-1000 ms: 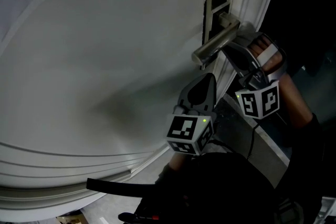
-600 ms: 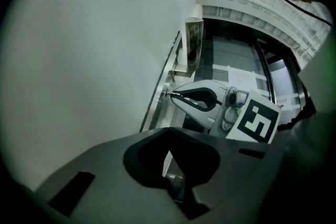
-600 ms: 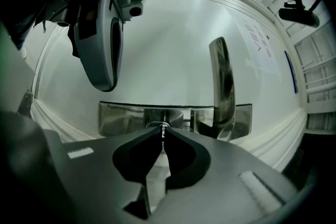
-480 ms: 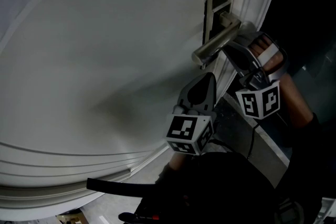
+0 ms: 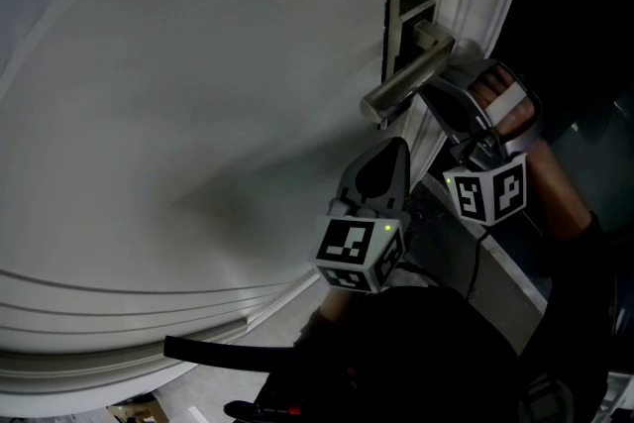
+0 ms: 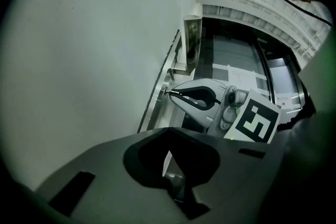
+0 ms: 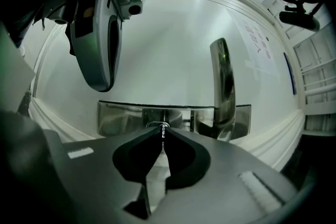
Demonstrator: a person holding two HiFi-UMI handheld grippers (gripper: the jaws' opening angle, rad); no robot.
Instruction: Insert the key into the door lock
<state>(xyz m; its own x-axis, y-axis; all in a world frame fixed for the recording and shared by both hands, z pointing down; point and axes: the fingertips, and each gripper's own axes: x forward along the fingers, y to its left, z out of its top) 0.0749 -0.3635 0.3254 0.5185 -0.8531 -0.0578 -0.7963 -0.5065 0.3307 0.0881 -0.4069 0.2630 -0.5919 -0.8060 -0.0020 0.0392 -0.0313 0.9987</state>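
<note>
In the head view, the left tool (image 5: pixel 394 150) is held just below the handle (image 5: pixel 404 82) of the door (image 5: pixel 198 114), and the right tool (image 5: pixel 432 94) is raised close under that handle; in the left gripper view, the left tool's jaws are seen clenched on nothing, and the right tool's tip is set against the door's edge. In the right gripper view, the key (image 7: pixel 163 132) is grasped by the right tool's jaws, its tip placed at the keyhole (image 7: pixel 159 124) in the plate (image 7: pixel 121 116), beside the handle.
</note>
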